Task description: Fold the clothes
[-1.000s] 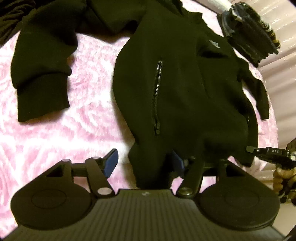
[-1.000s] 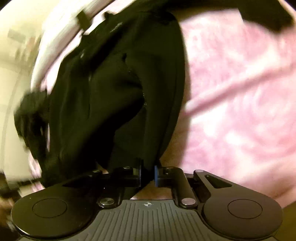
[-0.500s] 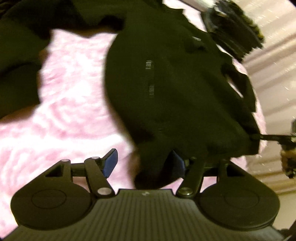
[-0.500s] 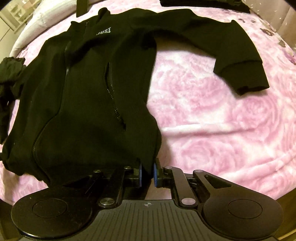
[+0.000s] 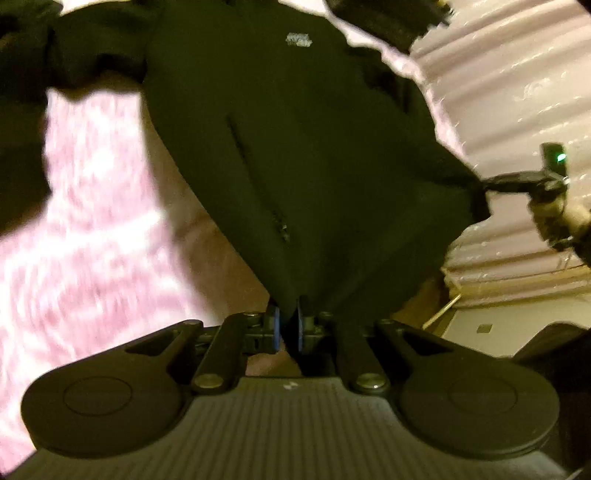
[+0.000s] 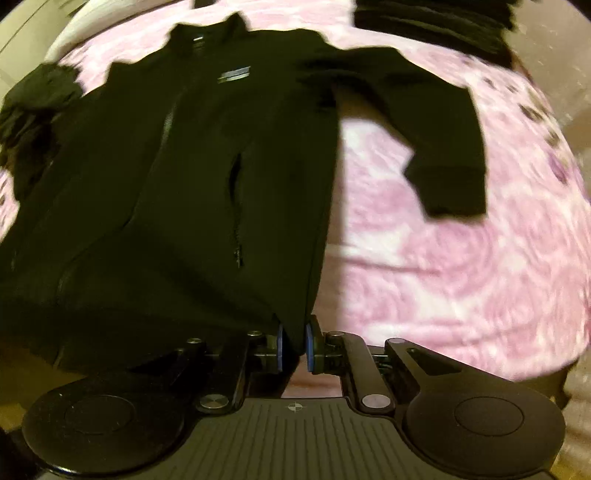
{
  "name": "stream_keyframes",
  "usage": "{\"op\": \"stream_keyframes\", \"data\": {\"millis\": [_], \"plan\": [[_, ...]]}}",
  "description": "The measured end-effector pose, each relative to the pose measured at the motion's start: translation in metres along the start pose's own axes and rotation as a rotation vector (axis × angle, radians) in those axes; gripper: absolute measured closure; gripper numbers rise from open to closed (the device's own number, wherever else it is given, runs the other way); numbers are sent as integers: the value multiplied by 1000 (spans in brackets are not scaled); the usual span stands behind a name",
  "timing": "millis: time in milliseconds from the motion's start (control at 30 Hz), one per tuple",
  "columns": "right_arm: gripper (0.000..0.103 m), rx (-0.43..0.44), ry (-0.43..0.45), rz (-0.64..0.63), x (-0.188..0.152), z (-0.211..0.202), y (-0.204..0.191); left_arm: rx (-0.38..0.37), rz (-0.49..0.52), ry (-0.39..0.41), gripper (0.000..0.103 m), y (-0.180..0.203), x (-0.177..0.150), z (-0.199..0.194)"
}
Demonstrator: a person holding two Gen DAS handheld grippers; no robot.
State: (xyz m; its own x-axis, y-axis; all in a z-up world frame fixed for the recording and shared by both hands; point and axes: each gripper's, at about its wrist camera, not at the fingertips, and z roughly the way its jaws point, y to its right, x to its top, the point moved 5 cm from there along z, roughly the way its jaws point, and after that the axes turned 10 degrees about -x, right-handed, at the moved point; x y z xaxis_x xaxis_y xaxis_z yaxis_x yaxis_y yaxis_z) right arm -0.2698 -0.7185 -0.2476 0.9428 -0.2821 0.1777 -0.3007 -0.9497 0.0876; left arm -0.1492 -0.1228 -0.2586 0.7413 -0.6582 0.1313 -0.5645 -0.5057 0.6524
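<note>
Dim warm light, motion blur, fisheye warping

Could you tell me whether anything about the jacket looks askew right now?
Yes: the black jacket lies unevenly. Its far-side sleeve is bunched at the bed's edge, while the other sleeve lies spread on the pink bedspread.

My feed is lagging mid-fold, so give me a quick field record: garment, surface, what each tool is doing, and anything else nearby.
garment: black zip jacket, spread front up, chest logo showing
surface: pink rose-patterned blanket
left tool: closed on the jacket's hem
right tool: closed on the jacket's hem at another point
sleeve: lies out to the side, cuff on the blanket
nearby: other dark clothing at the blanket's far edge
image quality: motion blur in both views
</note>
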Motion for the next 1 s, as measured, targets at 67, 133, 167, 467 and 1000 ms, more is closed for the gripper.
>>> {"op": "stream_keyframes", "data": {"millis": [67, 133, 167, 467, 1000], "plan": [[64, -64, -26, 13, -7, 24, 5, 110, -39, -29, 89, -12, -12, 20], [31, -122, -55, 4, -10, 43, 7, 213, -83, -92, 88, -28, -25, 41], [31, -103, -47, 10, -9, 47, 7, 237, -93, -100, 88, -33, -29, 45], [31, 84, 137, -71, 89, 55, 2, 371, -14, 81, 62, -28, 51, 18], [31, 150, 395, -436, 366, 131, -67, 517, 248, 284, 61, -74, 338, 40]]}}
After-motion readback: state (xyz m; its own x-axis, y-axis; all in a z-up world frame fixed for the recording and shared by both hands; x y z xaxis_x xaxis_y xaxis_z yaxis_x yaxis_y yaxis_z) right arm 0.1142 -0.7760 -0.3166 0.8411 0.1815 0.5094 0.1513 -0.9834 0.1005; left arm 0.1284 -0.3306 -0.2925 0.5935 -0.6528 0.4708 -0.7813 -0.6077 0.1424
